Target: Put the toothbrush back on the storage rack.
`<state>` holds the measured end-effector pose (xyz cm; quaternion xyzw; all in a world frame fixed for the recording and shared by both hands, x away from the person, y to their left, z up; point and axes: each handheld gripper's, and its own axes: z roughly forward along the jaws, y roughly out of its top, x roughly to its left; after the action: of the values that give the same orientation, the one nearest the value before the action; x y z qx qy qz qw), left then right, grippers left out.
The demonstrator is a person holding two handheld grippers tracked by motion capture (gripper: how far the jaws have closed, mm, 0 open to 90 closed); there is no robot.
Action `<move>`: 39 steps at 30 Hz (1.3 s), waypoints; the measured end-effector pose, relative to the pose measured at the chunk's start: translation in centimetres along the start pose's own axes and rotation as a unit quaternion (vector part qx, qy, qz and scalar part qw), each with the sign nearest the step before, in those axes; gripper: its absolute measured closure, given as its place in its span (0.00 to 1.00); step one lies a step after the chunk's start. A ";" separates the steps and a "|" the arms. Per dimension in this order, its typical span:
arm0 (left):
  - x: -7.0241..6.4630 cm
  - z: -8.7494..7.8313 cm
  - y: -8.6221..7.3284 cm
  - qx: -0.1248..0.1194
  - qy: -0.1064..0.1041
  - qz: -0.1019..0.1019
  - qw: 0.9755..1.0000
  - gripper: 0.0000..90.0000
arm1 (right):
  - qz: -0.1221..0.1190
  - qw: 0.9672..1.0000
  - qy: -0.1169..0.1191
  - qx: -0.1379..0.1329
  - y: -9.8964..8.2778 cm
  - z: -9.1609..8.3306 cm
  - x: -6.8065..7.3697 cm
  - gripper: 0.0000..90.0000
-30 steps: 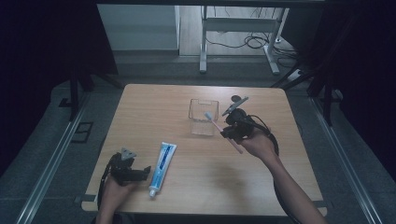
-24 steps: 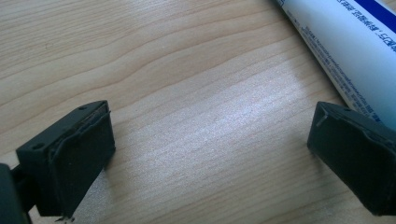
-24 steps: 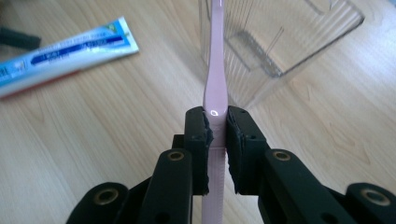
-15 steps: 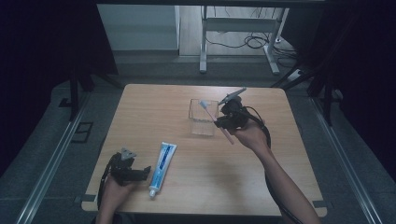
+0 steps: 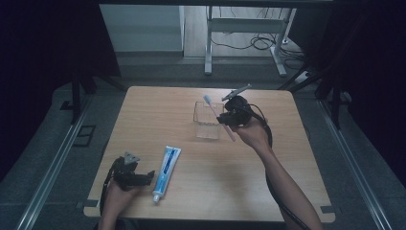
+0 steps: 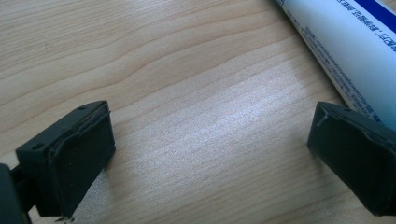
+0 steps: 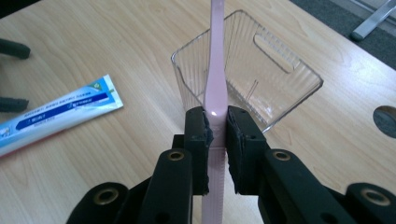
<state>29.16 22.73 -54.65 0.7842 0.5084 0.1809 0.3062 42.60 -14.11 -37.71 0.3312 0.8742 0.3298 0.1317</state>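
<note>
my right gripper [image 7: 215, 135] is clamped on the pink toothbrush [image 7: 215, 88], held over the clear container [image 7: 261, 70] mid-table. my left gripper [image 6: 210, 154] rests wide open just beside the toothpaste tube [image 6: 345, 51] near the front edge.

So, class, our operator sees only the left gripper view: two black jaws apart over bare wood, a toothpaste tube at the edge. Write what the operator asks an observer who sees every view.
Operator: What is the other gripper doing?
Observer: The right gripper is shut on a pink toothbrush, gripping its handle.
Operator: Where is that toothbrush pointing?
Observer: Its head is raised above a clear plastic container standing mid-table.
Operator: Anything in the container?
Observer: It looks empty in the right gripper view; the ribbed walls and bottom show through.
Operator: How does my tube lie?
Observer: The toothpaste tube lies flat, cap towards the person, just right of the left gripper.
</note>
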 end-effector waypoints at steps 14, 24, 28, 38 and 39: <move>0.0 0.0 0.0 0.000 -0.001 0.002 1.000 0.01 | 0.001 1.000 -0.001 -0.021 1.4 0.9 0.2 0.87; 0.0 0.0 0.0 0.000 -0.001 0.000 1.000 0.01 | 0.008 0.999 -0.001 -0.038 2.2 1.6 -0.1 0.87; 0.0 0.0 0.0 0.000 0.000 0.001 1.000 0.01 | 0.009 0.999 -0.004 -0.048 2.9 1.6 -0.2 0.87; 0.0 0.0 0.0 0.000 0.000 0.001 1.000 0.01 | 0.008 0.998 -0.012 -0.065 4.2 2.0 -0.4 0.87; 0.0 0.0 0.0 0.000 0.000 0.001 1.000 0.01 | 0.011 0.998 -0.015 -0.067 4.4 2.2 -0.5 0.87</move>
<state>29.18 22.75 -54.65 0.7850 0.5072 0.1810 0.3062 46.14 -10.93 -36.41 0.3356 0.8444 0.3845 0.1629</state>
